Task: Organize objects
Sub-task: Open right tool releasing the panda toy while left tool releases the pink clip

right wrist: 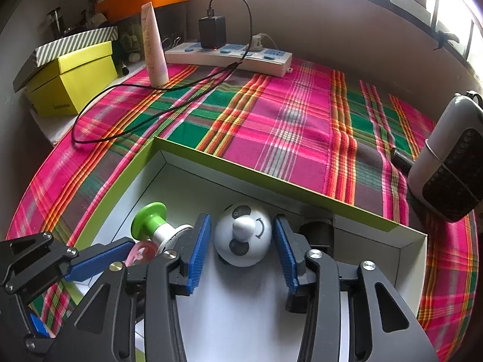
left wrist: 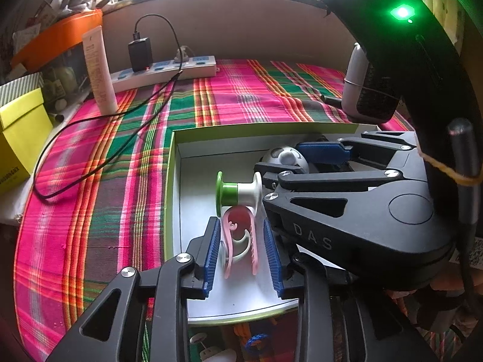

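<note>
Both grippers over green box (right wrist: 271, 181). Left gripper (left wrist: 241, 256): jaws narrow but clear of pink clip (left wrist: 240, 241) lying between them, long axis along the fingers. Right gripper (right wrist: 241, 256): jaws wide, flanking panda ball (right wrist: 243, 235), untouched.

power strip (right wrist: 229, 55) with black charger (right wrist: 212, 31) stood at cloth's (right wrist: 302, 126) far edge | tube (right wrist: 154, 49) upright near far-left corner | yellow box (right wrist: 72, 81) off left edge

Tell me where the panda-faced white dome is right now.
In the right wrist view the panda-faced dome sits inside the green-rimmed box, between the right claw pads, right of the green-and-white spool.
</note>
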### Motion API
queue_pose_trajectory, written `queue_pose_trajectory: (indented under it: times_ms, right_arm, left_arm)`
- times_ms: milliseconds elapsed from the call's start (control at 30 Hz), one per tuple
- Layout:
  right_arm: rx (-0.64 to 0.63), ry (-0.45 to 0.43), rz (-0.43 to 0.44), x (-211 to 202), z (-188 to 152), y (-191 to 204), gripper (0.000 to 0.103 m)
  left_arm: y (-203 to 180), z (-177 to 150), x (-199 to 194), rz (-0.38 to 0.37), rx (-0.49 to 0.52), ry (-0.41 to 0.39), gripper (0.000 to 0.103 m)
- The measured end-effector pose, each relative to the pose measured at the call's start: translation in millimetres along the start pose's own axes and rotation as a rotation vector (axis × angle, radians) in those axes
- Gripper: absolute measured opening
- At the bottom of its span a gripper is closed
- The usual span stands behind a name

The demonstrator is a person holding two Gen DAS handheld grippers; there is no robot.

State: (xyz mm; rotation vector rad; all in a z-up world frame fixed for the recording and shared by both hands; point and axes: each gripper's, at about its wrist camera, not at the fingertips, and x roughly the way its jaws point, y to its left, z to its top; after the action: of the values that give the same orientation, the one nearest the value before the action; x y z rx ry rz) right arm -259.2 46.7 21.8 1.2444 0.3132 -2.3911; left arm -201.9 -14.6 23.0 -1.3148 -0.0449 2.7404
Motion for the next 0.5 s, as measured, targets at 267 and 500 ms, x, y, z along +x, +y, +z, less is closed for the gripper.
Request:
queue_pose_trajectory:
  times_ms: [267, 500]
  right_arm:
    - [0.032, -0.018, 0.013, -4.5, -1.1, -4.8, 0.046]
    - [0.041, -0.036, 0.016, -12.4, -2.3, -5.5, 0.054]
  left_arm:
    - [-0.2, -0.3, -1.1, -0.001, 0.001, 0.001, 0.034]
    - [-0.1, -1.6, -6.1, -0.001, -0.006, -0.015, 0.042]
